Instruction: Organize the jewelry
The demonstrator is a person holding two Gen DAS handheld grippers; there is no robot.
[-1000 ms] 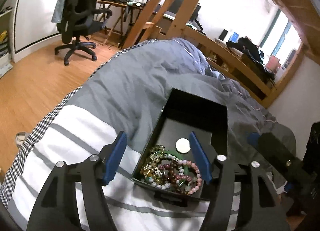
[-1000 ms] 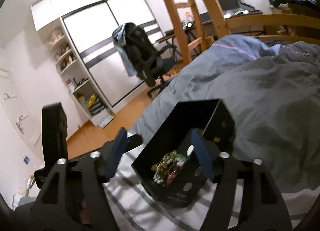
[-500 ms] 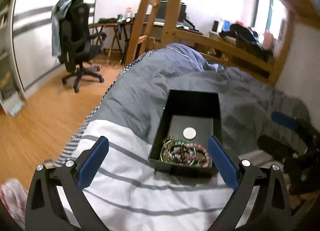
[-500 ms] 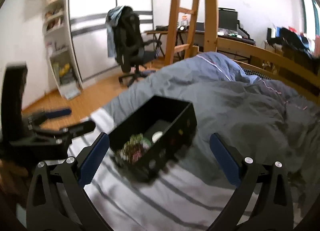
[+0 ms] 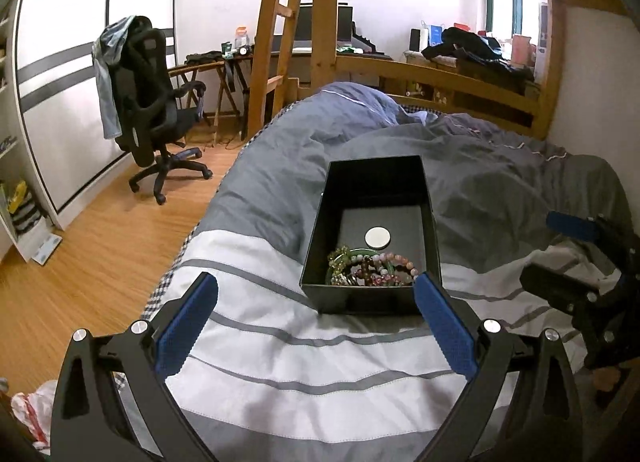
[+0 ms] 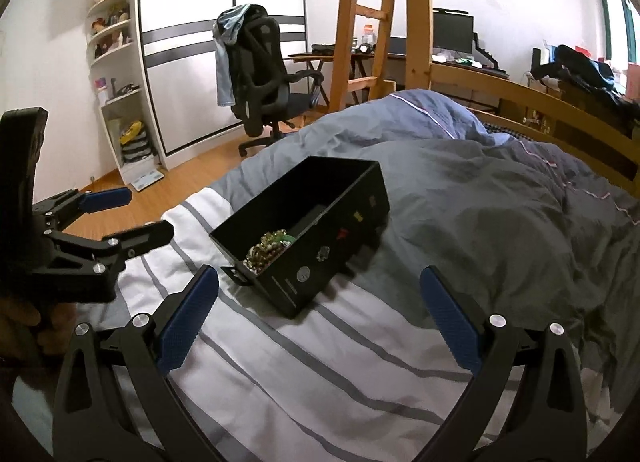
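Observation:
An open black box (image 5: pixel 428 198) rests on the bed. Inside, at its near end, lies a heap of beaded bracelets (image 5: pixel 370 266), with a white round disc (image 5: pixel 377 237) behind them. The box also shows in the right wrist view (image 6: pixel 332 234), with the bracelets (image 6: pixel 270 248) at its near left end. My left gripper (image 5: pixel 316 308) is open and empty, just short of the box's near wall. My right gripper (image 6: pixel 318 302) is open and empty, a little short of the box. Each gripper shows in the other's view, the right one (image 5: pixel 580 262) and the left one (image 6: pixel 108 218).
The bed has a white striped sheet (image 5: pixel 320 362) near me and a rumpled grey duvet (image 5: pixel 500 166) beyond the box. A wooden floor (image 5: pixel 92 238), an office chair (image 5: pixel 152 110) and a wooden ladder (image 5: pixel 288 22) stand to the left. A wooden rail (image 6: pixel 560 118) runs behind.
Both grippers have opened wide and pulled back from the box. The box, held up and tilted between them a second ago, now rests on the bed.

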